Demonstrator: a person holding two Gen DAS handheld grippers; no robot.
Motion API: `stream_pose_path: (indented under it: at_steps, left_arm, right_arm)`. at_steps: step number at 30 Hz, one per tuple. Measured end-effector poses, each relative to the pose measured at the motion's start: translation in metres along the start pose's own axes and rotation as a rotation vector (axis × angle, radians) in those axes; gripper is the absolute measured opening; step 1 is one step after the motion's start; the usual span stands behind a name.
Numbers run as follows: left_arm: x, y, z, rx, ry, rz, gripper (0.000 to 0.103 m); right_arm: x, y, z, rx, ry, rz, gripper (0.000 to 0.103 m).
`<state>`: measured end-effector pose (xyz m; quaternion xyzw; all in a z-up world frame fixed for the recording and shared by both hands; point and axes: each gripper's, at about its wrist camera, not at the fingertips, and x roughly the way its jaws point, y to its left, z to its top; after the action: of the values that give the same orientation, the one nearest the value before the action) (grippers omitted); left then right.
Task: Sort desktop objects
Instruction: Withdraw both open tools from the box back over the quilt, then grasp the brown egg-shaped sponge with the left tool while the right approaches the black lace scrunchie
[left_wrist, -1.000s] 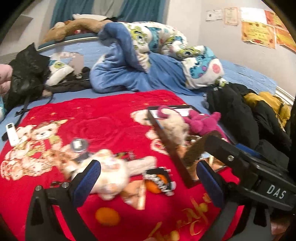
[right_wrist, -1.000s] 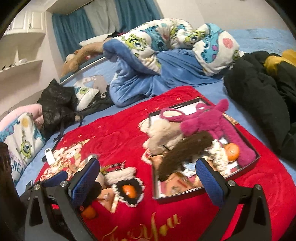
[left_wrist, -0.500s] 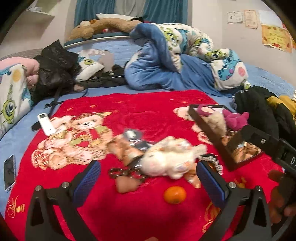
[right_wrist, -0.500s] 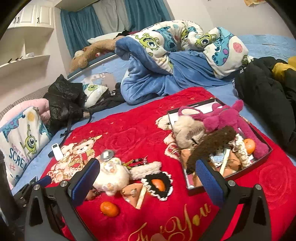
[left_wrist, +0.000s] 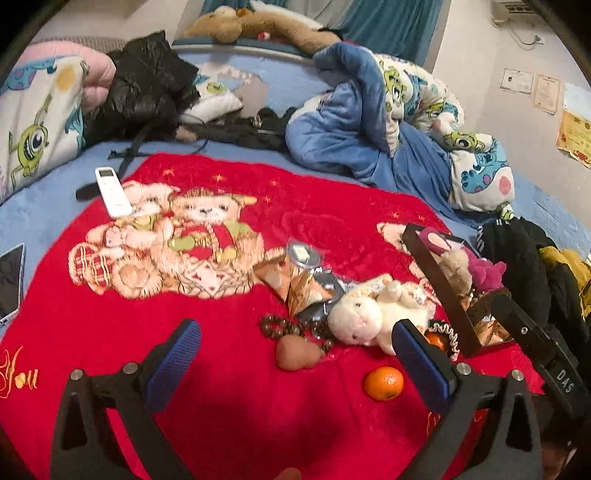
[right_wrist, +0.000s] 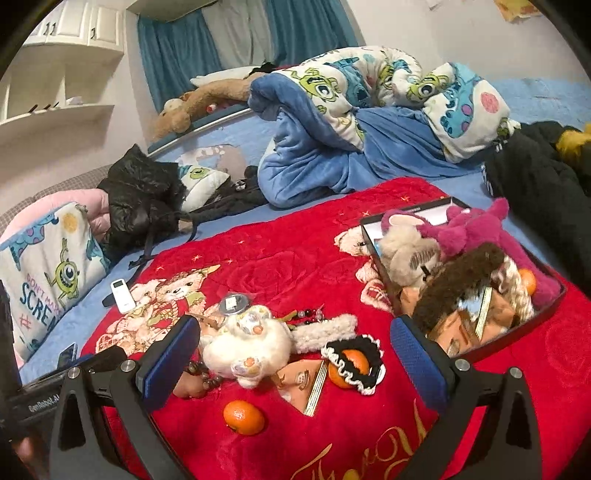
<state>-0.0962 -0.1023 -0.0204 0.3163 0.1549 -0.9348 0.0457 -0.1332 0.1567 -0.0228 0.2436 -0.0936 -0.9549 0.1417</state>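
Observation:
A white plush toy (left_wrist: 364, 317) (right_wrist: 245, 343) lies on the red blanket (left_wrist: 229, 406) among loose items: a tangerine (left_wrist: 384, 383) (right_wrist: 243, 417), brown prayer beads (left_wrist: 291, 326), a brown pear-shaped piece (left_wrist: 295, 354), gold-brown packets (left_wrist: 303, 286) and a black frilled scrunchie (right_wrist: 352, 363) around a second tangerine. A dark tray (left_wrist: 439, 291) (right_wrist: 554, 299) at the right holds a pink plush (right_wrist: 472, 229), a beige plush and a brown furry item. My left gripper (left_wrist: 295, 369) is open and empty, just before the pile. My right gripper (right_wrist: 295, 365) is open and empty above the pile.
A white remote (left_wrist: 112, 192) and a phone (left_wrist: 9, 280) lie at the left. A blue patterned duvet (left_wrist: 388, 122), black clothes (left_wrist: 147, 88) and pillows lie behind the blanket. A dark coat (left_wrist: 524, 266) lies right of the tray.
The left gripper has swung left and drawn back, so the pile and tray now sit to its right. The right gripper has pulled back and lifted. Both stayed open.

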Motion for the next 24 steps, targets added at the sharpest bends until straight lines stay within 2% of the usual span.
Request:
stream_pose_path:
  at_steps: [5,8,9,13,16,20,24]
  left_arm:
    - [0.005,-0.006,-0.003,0.035,-0.037,0.0,0.103]
    - [0.023,-0.009,-0.008,0.039,0.005,-0.007,0.103]
    - [0.029,-0.011,-0.01,0.05,0.016,0.003,0.103]
    - [0.043,-0.027,-0.014,0.187,0.035,0.066,0.103]
    - [0.054,-0.032,-0.016,0.234,0.043,0.082,0.103]
    - [0.071,-0.026,-0.023,0.219,0.112,0.046,0.103]
    - [0.082,-0.02,-0.025,0.172,0.152,-0.002,0.103]
  right_arm:
    - [0.001,0.004,-0.003,-0.07,-0.034,-0.056,0.103]
    - [0.01,-0.005,-0.006,-0.046,-0.007,-0.051,0.103]
    - [0.012,-0.006,-0.007,-0.044,0.004,-0.054,0.097]
    - [0.023,-0.011,-0.013,-0.077,0.068,-0.065,0.095]
    - [0.027,-0.012,-0.015,-0.088,0.093,-0.047,0.093]
    - [0.032,-0.022,-0.019,-0.048,0.118,-0.017,0.084]
    - [0.04,-0.03,-0.024,-0.047,0.153,-0.02,0.07]
